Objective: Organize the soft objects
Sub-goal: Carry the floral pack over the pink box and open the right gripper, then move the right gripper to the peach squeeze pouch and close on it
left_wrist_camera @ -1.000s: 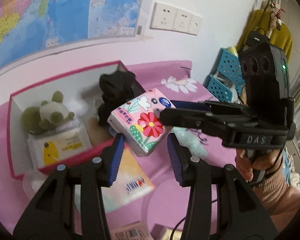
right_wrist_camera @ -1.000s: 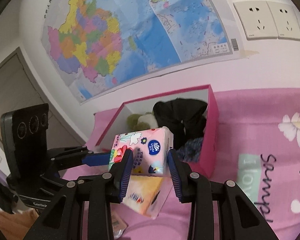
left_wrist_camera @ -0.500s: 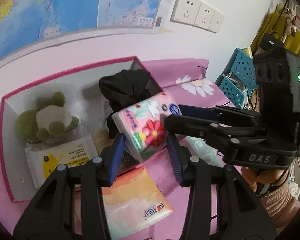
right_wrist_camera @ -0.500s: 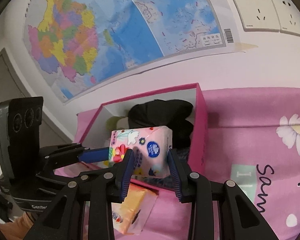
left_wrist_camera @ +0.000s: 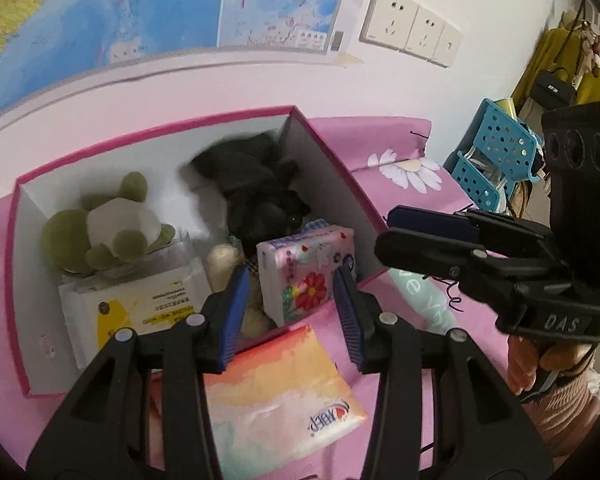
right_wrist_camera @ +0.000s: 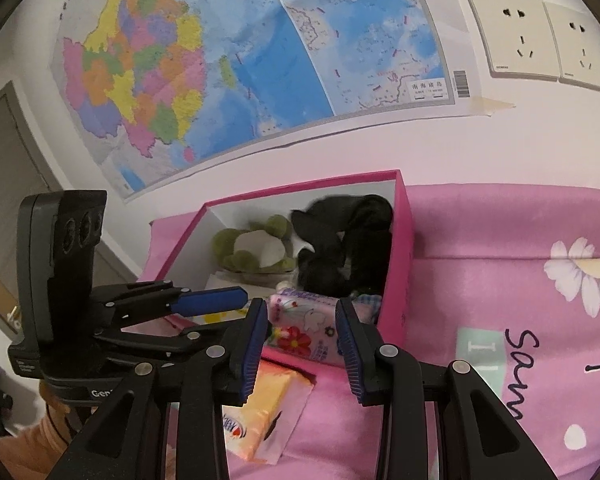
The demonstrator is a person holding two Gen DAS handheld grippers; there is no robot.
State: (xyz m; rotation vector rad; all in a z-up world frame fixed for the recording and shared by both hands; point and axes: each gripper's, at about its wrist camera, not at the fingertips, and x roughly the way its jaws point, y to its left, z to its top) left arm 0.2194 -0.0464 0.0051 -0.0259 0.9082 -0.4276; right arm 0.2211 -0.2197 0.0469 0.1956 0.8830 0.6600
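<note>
A pink flowered tissue pack (left_wrist_camera: 306, 276) lies inside the pink box (left_wrist_camera: 332, 168), at its near right corner; it also shows in the right wrist view (right_wrist_camera: 306, 330). My right gripper (right_wrist_camera: 302, 344) is open just before the pack, not touching it. My left gripper (left_wrist_camera: 290, 312) is open and empty in front of the box. The box also holds a green and white plush (left_wrist_camera: 104, 234), a black soft item (left_wrist_camera: 256, 188), a white and yellow wipes pack (left_wrist_camera: 140, 304) and a cream ball (left_wrist_camera: 222, 260). An orange tissue pack (left_wrist_camera: 276, 396) lies on the pink sheet before the box.
The box stands against a white wall with a map (right_wrist_camera: 220, 60) and sockets (left_wrist_camera: 410, 36). A blue perforated basket (left_wrist_camera: 496, 156) stands off the bed's right end. The pink flowered sheet (right_wrist_camera: 520, 280) stretches to the right of the box.
My right gripper carried the flowered tissue pack forward over the box, let it go and opened. The pack now rests inside the box. My left gripper moved closer to the box.
</note>
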